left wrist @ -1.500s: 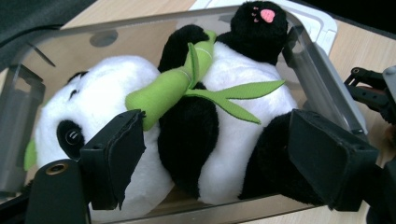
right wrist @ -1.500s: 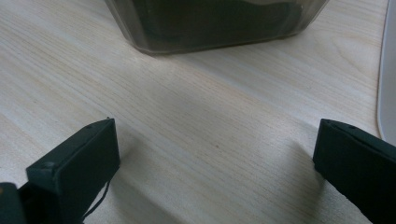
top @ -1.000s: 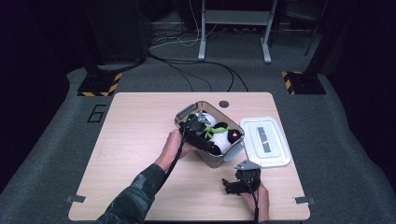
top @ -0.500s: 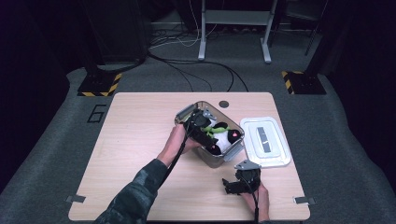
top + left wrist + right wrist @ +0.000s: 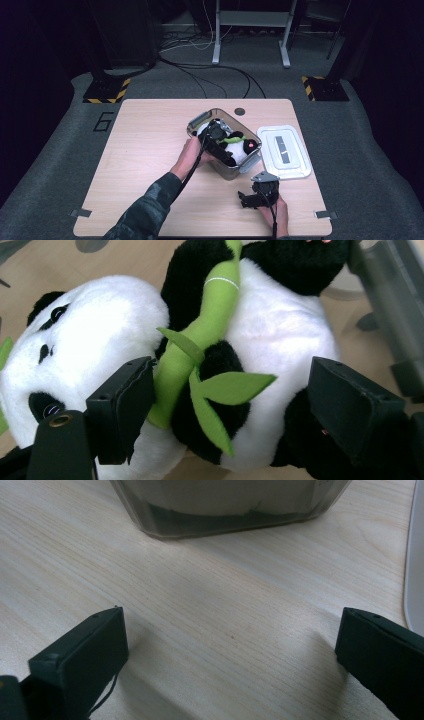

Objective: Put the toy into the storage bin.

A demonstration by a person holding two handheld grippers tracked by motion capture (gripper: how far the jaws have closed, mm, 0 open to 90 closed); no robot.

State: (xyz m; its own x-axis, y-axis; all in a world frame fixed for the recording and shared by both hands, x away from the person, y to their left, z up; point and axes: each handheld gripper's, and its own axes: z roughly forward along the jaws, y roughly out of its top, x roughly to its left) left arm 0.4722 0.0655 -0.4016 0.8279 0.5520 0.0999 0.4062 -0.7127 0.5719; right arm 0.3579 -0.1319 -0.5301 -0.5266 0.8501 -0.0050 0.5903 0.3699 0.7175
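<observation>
The left tool (image 5: 227,405) is hanging with jaws spread over the plush panda (image 5: 200,365), already lying in the clear bin (image 5: 200,121) mid-surface. The lid (image 5: 283,151) is waiting; the right tool (image 5: 230,655) is resting released near the front edge.

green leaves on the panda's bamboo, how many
2 clear in the left gripper view: one leaf beside the bamboo stalk, one pointing right. More may be hidden.

Plush panda (image 5: 150,340) w/ green bamboo, lying in clear bin (image 5: 197,121).
</observation>
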